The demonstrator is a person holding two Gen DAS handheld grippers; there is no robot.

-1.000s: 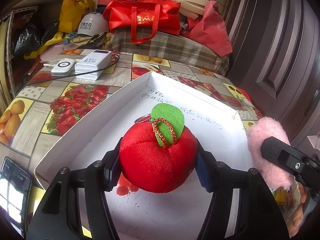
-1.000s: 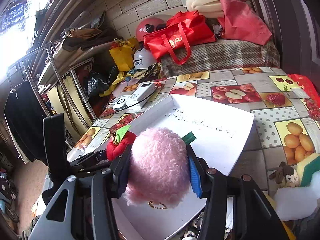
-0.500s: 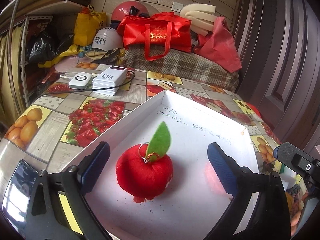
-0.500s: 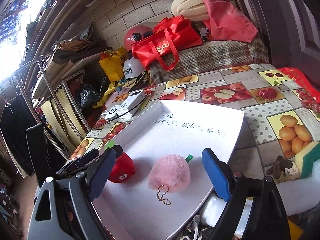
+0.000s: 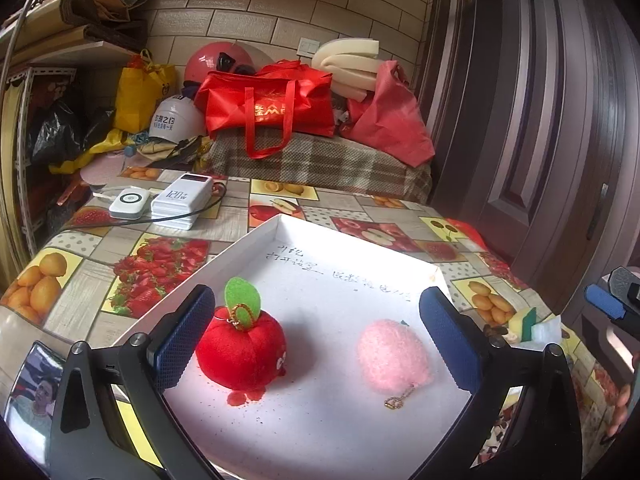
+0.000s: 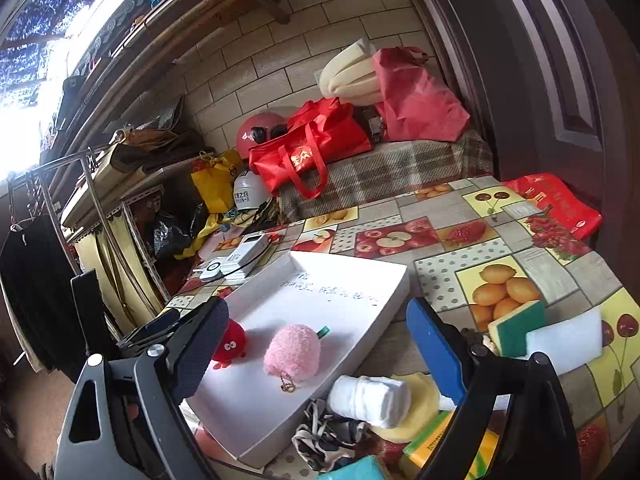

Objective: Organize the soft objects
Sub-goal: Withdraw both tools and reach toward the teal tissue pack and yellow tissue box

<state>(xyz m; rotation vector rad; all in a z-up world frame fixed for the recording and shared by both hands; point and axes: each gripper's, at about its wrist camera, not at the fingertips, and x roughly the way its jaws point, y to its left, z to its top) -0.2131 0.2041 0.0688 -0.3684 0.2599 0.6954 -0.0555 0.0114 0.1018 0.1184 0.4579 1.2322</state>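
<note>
A cluttered home storage corner: a fruit-print tablecloth (image 5: 168, 240) covers the table, with helmets (image 5: 218, 60), a red shopping bag (image 5: 276, 104), foam pads (image 5: 352, 60) and loaded shelves (image 6: 116, 184) against a brick-tiled wall

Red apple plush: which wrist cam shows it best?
Left wrist. The red apple plush sits whole and close in the white tray, leaf visible. In the right wrist view it is small, partly hidden behind a gripper finger.

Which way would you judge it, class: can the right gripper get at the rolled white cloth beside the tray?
Probably yes: the right gripper is open, and the rolled white cloth lies uncovered just outside the white tray.
</note>
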